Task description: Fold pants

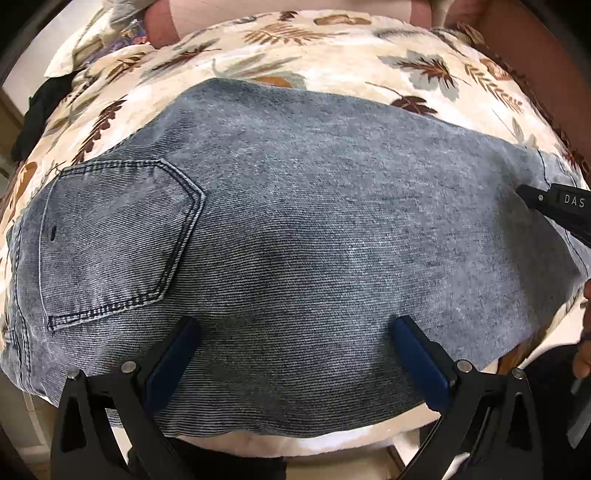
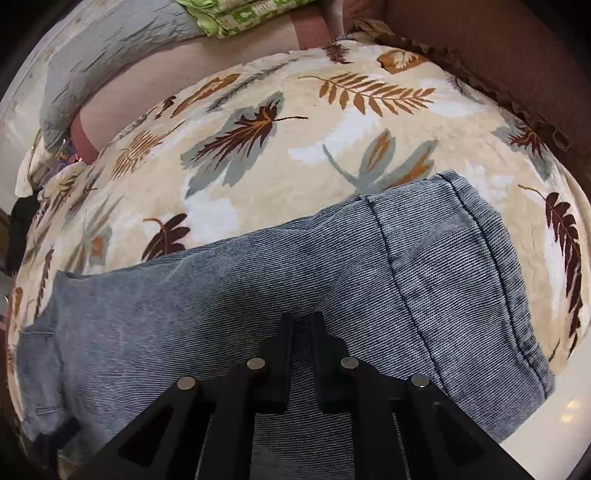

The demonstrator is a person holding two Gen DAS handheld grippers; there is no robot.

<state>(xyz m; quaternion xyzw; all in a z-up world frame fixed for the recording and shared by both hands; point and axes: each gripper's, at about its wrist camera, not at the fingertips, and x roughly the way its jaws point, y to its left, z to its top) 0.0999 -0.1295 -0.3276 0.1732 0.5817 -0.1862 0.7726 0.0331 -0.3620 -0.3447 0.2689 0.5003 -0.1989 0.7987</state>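
Grey-blue denim pants lie flat on a leaf-print blanket, folded lengthwise, with a back pocket at the left. My left gripper is open and empty, its blue-padded fingers spread wide just above the near edge of the denim. My right gripper has its fingers nearly together with nothing between them, hovering over the leg end near the hem. The pants also show in the right wrist view. The right gripper's black tip shows in the left wrist view at the right edge.
The blanket covers a bed. A grey cloth and a green patterned item lie at the far side. A dark brown frilled fabric borders the right. A black garment lies at the far left.
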